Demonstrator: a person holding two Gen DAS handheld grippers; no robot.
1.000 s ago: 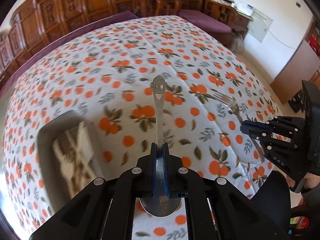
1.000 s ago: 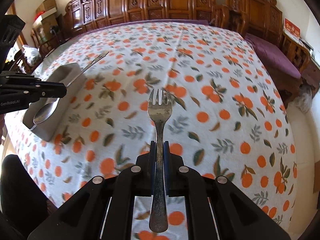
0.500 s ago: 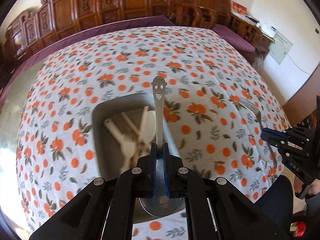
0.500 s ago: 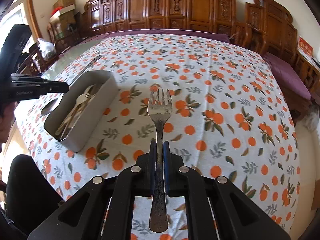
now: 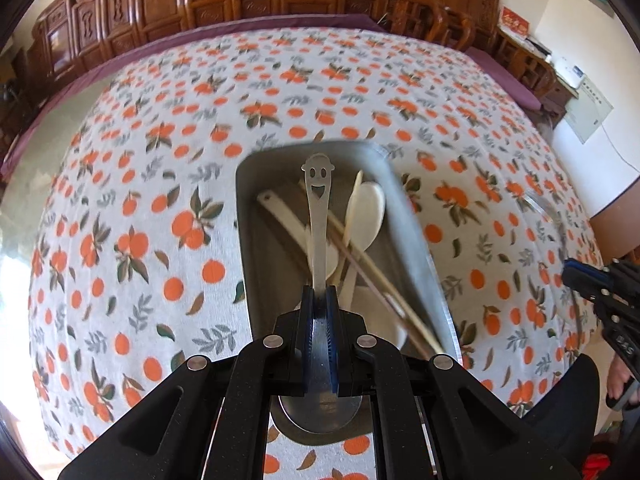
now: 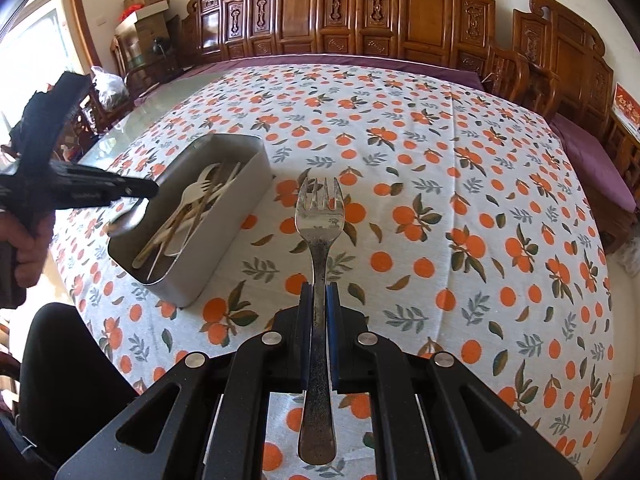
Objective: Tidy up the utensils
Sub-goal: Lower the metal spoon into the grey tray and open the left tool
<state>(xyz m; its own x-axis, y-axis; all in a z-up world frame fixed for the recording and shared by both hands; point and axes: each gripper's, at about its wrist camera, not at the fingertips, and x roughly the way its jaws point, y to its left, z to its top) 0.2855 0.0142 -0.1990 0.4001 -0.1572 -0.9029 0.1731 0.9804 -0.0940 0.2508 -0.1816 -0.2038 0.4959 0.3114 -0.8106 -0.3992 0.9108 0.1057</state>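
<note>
Two metal utensils held, neither yet inside the grey tin.

Left wrist view: left gripper pinching a smooth steel spoon with a smiley cut-out handle, hanging directly over the tin; inside, pale plastic spoons and thin chopsticks already piled. Right wrist view: right gripper clamped on a dull, speckled steel fork, well right of the tin, above the orange-print cloth. Judged well along; spoon and fork left.

Bare tablecloth right of utensil-crowded tray
</note>
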